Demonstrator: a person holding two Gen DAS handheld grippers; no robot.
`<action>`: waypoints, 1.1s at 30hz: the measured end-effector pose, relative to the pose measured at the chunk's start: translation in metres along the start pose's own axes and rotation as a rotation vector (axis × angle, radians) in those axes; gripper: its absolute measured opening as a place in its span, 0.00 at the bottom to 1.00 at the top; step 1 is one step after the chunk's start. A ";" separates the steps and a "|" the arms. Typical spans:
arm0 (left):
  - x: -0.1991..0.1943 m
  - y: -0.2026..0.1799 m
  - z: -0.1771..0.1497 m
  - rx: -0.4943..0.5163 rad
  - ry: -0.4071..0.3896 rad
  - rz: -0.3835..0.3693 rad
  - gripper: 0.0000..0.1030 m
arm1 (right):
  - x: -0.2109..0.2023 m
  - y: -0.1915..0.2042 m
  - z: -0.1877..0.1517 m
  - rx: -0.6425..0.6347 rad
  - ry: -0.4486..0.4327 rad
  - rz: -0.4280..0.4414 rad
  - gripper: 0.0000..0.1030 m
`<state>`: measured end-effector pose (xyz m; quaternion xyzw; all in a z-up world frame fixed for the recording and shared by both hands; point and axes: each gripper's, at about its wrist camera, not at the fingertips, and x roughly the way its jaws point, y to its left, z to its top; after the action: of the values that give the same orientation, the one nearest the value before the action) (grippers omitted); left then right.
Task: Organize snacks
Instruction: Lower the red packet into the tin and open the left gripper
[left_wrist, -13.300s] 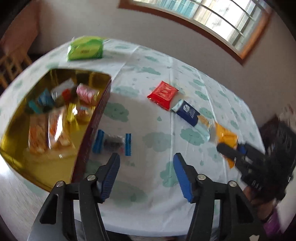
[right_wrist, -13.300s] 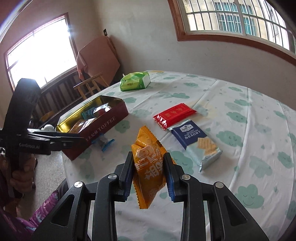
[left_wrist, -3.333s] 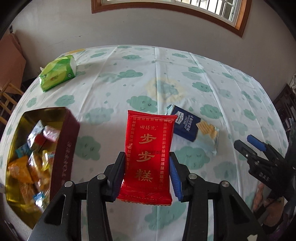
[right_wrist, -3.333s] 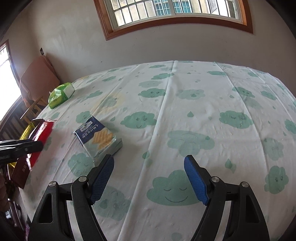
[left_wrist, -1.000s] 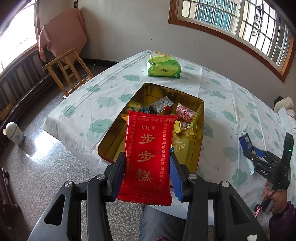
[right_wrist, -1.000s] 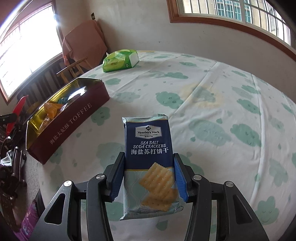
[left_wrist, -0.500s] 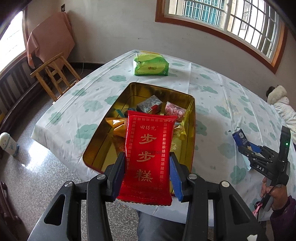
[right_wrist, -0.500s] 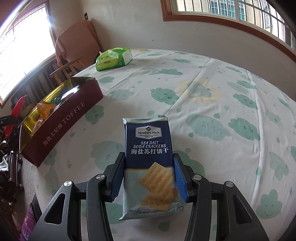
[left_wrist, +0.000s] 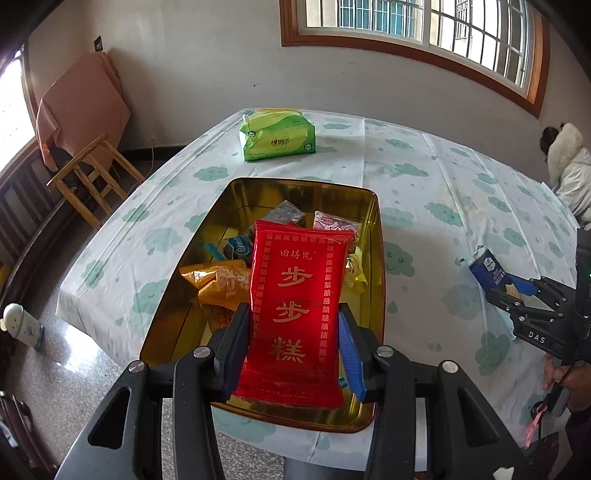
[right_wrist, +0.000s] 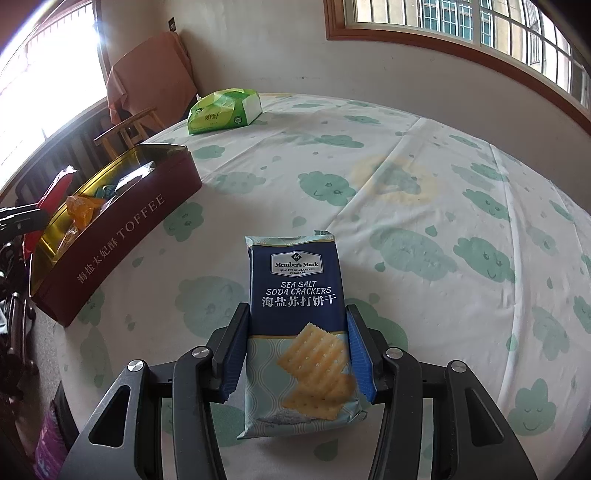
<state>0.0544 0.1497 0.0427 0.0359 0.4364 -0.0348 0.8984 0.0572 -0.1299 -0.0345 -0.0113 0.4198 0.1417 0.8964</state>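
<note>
My left gripper (left_wrist: 293, 339) is shut on a red snack packet (left_wrist: 295, 310) with gold characters, held upright over the near end of the open gold-lined tin (left_wrist: 376, 236). Inside the tin lie an orange packet (left_wrist: 218, 280) and several small wrapped sweets. My right gripper (right_wrist: 295, 350) is shut on a blue soda cracker pack (right_wrist: 297, 295), held above the cloud-print tablecloth (right_wrist: 406, 206). From the right wrist view the tin (right_wrist: 122, 232) shows its maroon side at the left, with the red packet (right_wrist: 55, 188) at its far edge. In the left wrist view the right gripper (left_wrist: 517, 291) and cracker pack (left_wrist: 487, 269) appear at the right.
A green tissue pack (left_wrist: 277, 134) lies on the table beyond the tin. A wooden stool (left_wrist: 92, 173) stands off the table's left edge over shiny floor. A person in a white coat (left_wrist: 569, 166) is at the far right. A hand (left_wrist: 565, 376) holds the right tool.
The left gripper with the red packet has come closer over the tin and lower, rolling a little. The right gripper keeps the cracker pack nearly still.
</note>
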 end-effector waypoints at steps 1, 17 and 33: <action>0.002 -0.001 0.001 0.006 -0.003 0.000 0.40 | 0.000 0.000 0.000 -0.002 0.001 -0.002 0.49; 0.030 -0.006 0.012 0.049 -0.005 0.019 0.40 | 0.001 0.002 0.001 -0.009 0.004 -0.011 0.49; 0.037 -0.010 0.014 0.059 -0.015 0.041 0.40 | 0.002 0.004 0.000 -0.011 0.003 -0.016 0.49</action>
<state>0.0869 0.1369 0.0217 0.0713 0.4278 -0.0293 0.9006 0.0575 -0.1261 -0.0351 -0.0199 0.4205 0.1369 0.8967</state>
